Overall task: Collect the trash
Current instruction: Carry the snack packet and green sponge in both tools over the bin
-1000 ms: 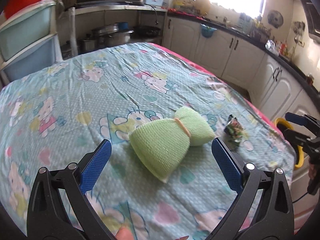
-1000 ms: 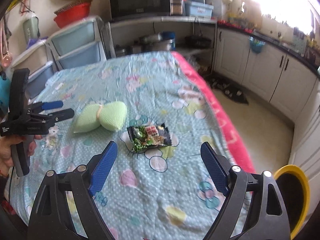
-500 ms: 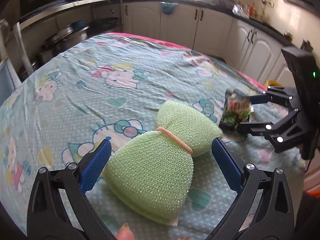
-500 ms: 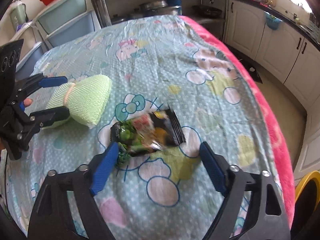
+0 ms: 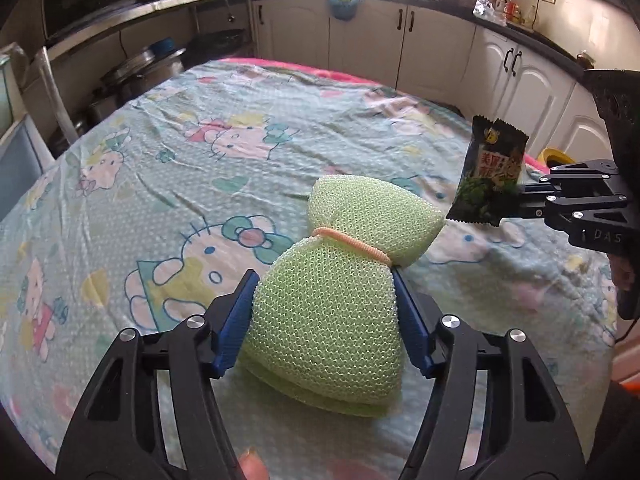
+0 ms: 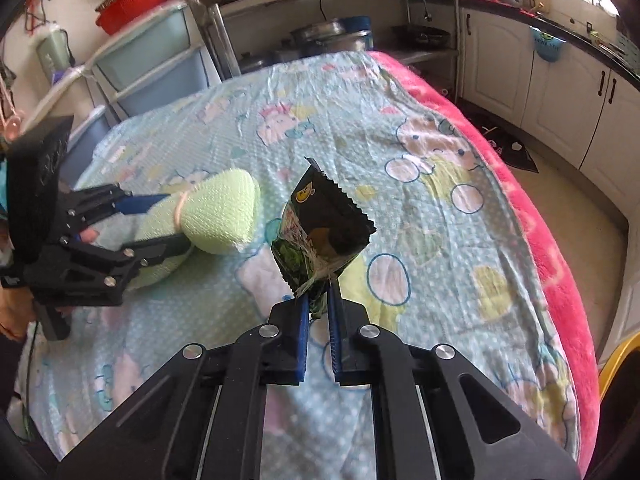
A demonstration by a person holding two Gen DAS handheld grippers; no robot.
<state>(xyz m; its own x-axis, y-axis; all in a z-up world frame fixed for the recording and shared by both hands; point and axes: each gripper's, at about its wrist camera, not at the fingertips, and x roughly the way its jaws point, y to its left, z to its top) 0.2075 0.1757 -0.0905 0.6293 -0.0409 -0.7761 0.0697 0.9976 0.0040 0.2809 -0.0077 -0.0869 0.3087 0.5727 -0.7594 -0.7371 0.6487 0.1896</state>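
Observation:
My left gripper (image 5: pixel 324 280) is shut on the near half of a light green mesh scrubber (image 5: pixel 340 280) tied in the middle with an orange band; the scrubber rests on the table. It also shows in the right wrist view (image 6: pixel 212 216), held by the left gripper (image 6: pixel 160 220). My right gripper (image 6: pixel 318 300) is shut on the lower edge of a dark snack wrapper (image 6: pixel 320 232) and holds it upright above the cloth. In the left wrist view the wrapper (image 5: pixel 488 172) hangs at the right in the right gripper (image 5: pixel 520 200).
The table is covered with a blue cartoon-print cloth (image 5: pixel 200 152) over a pink blanket (image 6: pixel 540 208). A yellow-rimmed bin (image 6: pixel 618 356) stands on the floor at the right. White kitchen cabinets (image 5: pixel 440 56) and plastic drawers (image 6: pixel 152 68) surround the table.
My left gripper closed on the green scrubber. My right gripper closed on the snack wrapper and lifted it off the cloth.

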